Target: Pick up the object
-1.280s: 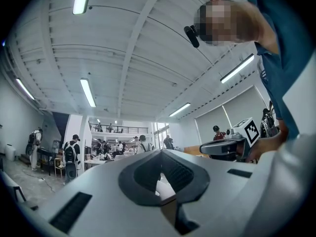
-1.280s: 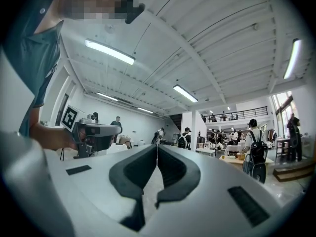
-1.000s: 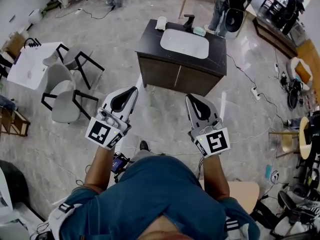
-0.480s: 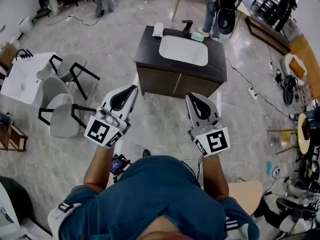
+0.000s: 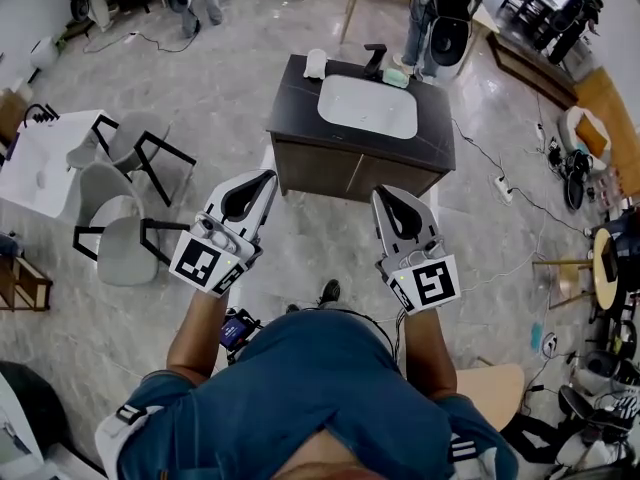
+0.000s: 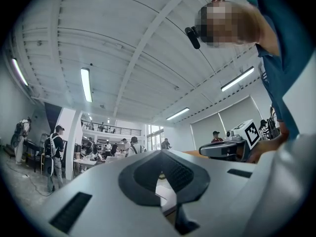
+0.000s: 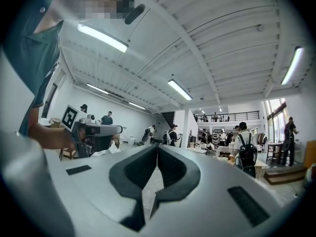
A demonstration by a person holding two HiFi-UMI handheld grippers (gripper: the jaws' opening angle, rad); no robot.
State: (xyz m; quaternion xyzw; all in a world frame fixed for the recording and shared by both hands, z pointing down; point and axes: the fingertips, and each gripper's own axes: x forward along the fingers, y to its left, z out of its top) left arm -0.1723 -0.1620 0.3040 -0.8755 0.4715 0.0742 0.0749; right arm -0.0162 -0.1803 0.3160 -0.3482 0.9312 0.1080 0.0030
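Observation:
A dark vanity cabinet (image 5: 300,103) with a white sink basin (image 5: 367,106) stands on the floor ahead of me. On its top sit a white cup-like object (image 5: 316,63), a black faucet (image 5: 375,57) and a small teal object (image 5: 397,76). My left gripper (image 5: 267,177) and right gripper (image 5: 381,195) are held side by side at waist height, short of the cabinet, pointing toward it. Both are shut with nothing between the jaws, as the left gripper view (image 6: 159,155) and right gripper view (image 7: 157,147) also show.
Grey chairs (image 5: 118,236) and a white table (image 5: 35,163) stand to the left. Cables and a power strip (image 5: 505,186) trail over the floor at the right, near a round stool (image 5: 600,268). People stand behind the cabinet (image 5: 430,13). A wooden board (image 5: 495,383) lies at lower right.
The person has stepped forward and a foot now shows on the floor; the chairs and table have slid left in view. Both grippers keep their pose and stay shut.

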